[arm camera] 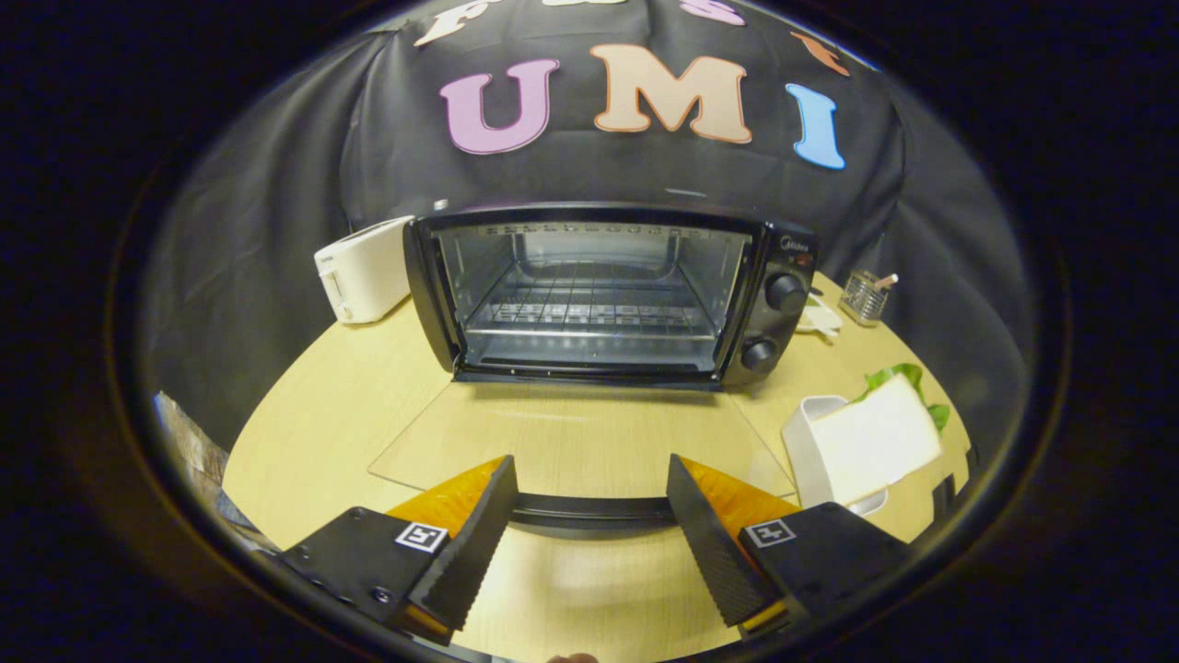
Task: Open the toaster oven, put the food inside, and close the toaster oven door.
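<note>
Both fingers of the gripper are spread wide apart, and they hold nothing. Between them runs the dark handle of the oven door. The handle sits right at the fingertips, but I cannot tell if they touch it.

That door is glass. It is folded all the way down and lies flat on the table, reaching from the oven out to the fingers. You can see the wood right through it.

Beyond the door, the oven stands wide open. It is black outside and shiny inside. A wire rack sits across the middle, with nothing on it. Under the rack is a flat metal floor. Two round knobs, one above the other, are on the oven's right side, the top knob and the bottom knob.

The food is a sandwich of white bread with green lettuce poking out behind it. It leans in a white holder on the table, off to the right of the door and near the right finger. It is well away from the oven's mouth.

A white toaster stands just beside the oven on its left. Far back on the right is a small clear cup with something sticking out. Something small and white lies between the cup and the oven. Black cloth hangs behind it all.
</note>
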Motion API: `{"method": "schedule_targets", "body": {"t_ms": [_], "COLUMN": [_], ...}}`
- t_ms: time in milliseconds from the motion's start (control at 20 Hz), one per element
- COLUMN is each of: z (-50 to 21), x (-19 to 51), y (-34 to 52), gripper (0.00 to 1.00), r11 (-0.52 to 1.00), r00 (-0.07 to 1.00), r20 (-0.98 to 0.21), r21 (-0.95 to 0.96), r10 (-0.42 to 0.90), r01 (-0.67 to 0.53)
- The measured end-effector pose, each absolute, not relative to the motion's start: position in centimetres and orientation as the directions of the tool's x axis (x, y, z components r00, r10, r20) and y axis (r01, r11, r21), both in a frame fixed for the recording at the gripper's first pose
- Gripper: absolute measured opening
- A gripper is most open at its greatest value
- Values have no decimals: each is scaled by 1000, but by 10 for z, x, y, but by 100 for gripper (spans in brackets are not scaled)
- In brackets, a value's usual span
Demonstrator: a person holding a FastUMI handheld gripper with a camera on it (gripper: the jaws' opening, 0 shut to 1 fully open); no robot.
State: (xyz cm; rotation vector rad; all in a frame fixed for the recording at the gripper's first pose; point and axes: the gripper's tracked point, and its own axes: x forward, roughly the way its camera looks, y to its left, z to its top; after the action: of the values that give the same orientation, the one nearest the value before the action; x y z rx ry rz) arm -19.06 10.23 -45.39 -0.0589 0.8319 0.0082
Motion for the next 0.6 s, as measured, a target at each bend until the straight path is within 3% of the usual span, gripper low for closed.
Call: {"method": "schedule_targets", "body": {"t_ms": [250, 600], "z": [-477, -466], "x": [-200, -192], "y": [103, 90], "gripper": [100, 100], "r11": [995, 997], "r00": [619, 621], "r20": [-785, -784], "r21": [-70, -32], "r10": [-11, 17], "r01": [-71, -68]}}
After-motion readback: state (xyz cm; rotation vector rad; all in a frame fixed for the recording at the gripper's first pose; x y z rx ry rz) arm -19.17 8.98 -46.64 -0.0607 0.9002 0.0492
